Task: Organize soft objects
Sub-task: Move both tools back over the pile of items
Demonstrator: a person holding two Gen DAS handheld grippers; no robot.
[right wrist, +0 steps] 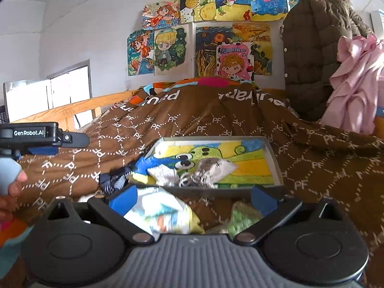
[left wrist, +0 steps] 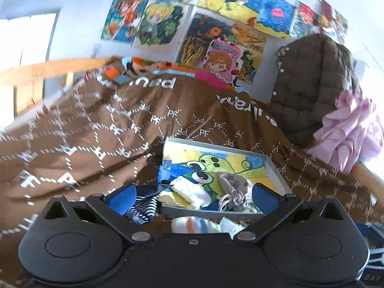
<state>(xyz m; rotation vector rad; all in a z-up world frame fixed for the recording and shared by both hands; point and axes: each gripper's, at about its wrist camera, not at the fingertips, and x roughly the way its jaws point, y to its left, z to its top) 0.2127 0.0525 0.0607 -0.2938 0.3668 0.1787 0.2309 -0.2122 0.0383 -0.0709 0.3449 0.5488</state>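
Partly sorted, judging by what lies where on the brown bedspread (right wrist: 216, 124). Starting at the left: a dark blue striped sock (left wrist: 144, 210) draped over the left near corner of the shallow box (left wrist: 278, 168), half in and half out, lying against the inner face of the left gripper's (left wrist: 193, 198) left finger yet not pinched, with the jaws spread wide apart and nothing between them. Next along, inside the box near its front edge: a white fluffy sock (left wrist: 189, 190) and, just to its right, a grey patterned sock (left wrist: 234, 187), touching or nearly so; the rest of the box floor, painted with a green cartoon creature, bare toward the back and right edges. Outside the box, on the bedspread just before its front wall: a pale sock with orange and blue stripes (left wrist: 194, 224) in the left view, very likely the same as the white-and-yellow bundle (right wrist: 165, 212) seen from the right gripper (right wrist: 194, 200). That gripper likewise wide open, hovering above this bundle and gripping nothing. Further right, near the right finger: a blurred green soft item (right wrist: 242, 218), also still outside. So roughly two socks stowed, one straddling the corner, at least two left to move.
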